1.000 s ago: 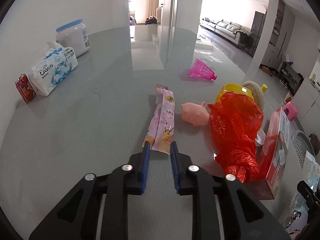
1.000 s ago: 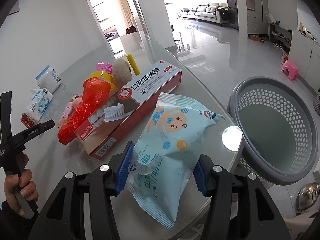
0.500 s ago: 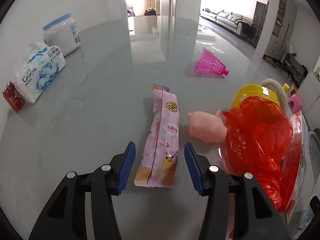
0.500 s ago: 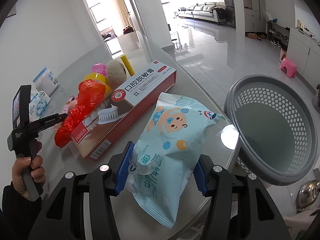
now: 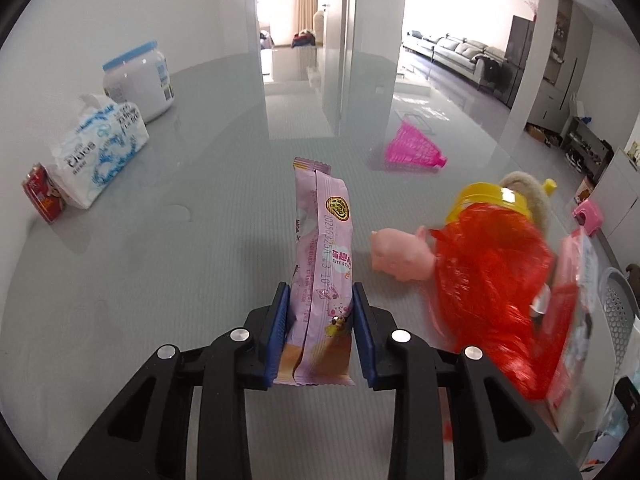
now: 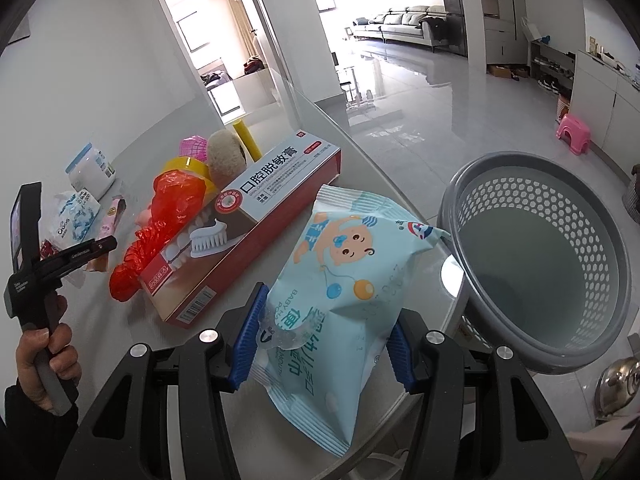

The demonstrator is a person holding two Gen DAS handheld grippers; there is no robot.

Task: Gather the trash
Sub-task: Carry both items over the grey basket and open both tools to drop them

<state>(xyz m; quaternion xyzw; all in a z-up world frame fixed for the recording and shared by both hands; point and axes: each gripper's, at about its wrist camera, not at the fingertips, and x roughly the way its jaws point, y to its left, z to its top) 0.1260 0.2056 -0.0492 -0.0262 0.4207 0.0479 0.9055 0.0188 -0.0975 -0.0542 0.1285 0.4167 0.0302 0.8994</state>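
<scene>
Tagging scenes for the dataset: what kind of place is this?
Most likely a home: a glass dining table opening onto a living room with a grey sofa, a shoe rack and a child's pink stool.

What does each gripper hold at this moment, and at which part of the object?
The left gripper holds the pink snack wrapper near its lower end. The right gripper holds the blue baby wipes pack across its lower part, beside the grey basket.
</scene>
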